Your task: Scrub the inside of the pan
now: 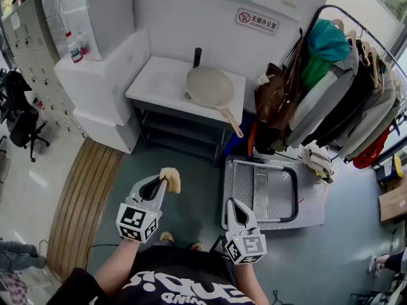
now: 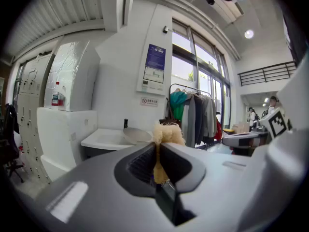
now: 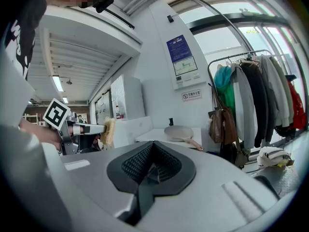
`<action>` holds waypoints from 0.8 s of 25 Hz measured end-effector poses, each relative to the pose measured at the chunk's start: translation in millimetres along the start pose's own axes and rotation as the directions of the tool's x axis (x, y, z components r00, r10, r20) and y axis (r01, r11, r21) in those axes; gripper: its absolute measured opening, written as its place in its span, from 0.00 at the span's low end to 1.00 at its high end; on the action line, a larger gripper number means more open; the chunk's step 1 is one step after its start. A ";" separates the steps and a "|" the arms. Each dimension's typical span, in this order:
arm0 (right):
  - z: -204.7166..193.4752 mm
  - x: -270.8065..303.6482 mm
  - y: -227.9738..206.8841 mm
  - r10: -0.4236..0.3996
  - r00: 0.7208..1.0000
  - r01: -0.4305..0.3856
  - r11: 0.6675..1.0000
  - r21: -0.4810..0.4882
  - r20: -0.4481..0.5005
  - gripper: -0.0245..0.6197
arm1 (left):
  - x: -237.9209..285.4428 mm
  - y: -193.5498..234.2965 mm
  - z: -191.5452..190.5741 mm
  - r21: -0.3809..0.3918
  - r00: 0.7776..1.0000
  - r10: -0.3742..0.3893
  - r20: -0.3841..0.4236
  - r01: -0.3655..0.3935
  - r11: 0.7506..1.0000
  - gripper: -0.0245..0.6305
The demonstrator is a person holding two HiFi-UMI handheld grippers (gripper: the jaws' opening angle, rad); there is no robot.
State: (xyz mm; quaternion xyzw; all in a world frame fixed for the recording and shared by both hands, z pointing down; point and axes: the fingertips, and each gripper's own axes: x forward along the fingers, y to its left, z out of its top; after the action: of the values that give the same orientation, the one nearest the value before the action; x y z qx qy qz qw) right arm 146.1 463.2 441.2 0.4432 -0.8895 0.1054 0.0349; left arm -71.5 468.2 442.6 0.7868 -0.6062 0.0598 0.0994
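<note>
Across the room, on the white table [image 1: 156, 84] by the wall, sits the pan [image 1: 210, 86], well apart from me and untouched. My left claw [image 1: 163, 184] is clamped on a tan sponge [image 1: 170, 178]. My right claw [image 1: 230, 203] is closed tight with nothing in it. I judge scrubbing hasn't begun: I must first reach the pan, then work inside it.

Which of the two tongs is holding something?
The left tongs: a yellow sponge is clamped in their tips. The right tongs are shut with nothing between them.
</note>
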 end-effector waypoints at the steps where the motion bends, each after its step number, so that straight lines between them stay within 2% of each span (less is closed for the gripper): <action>1: -0.3 0.2 0.8 0.001 1.000 -0.001 1.000 0.000 0.000 0.05 | -0.3 0.3 -0.4 -0.001 1.000 0.001 0.000 -0.001 1.000 0.07; 12: -0.1 2.0 17.5 0.041 0.999 -0.041 0.999 -0.007 0.003 0.05 | -4.9 4.6 -3.0 -0.002 1.000 -0.008 -0.008 0.008 1.000 0.07; 20: -2.9 5.6 31.8 0.009 1.000 -0.009 1.000 -0.016 0.005 0.05 | -8.3 20.7 -4.5 -0.001 0.999 -0.037 -0.009 0.037 0.999 0.07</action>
State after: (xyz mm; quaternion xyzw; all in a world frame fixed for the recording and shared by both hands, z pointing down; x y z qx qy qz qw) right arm 117.3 478.1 439.9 0.4391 -0.8924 0.0976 0.0359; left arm -93.6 472.0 446.9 0.7976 -0.5910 0.0615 0.1035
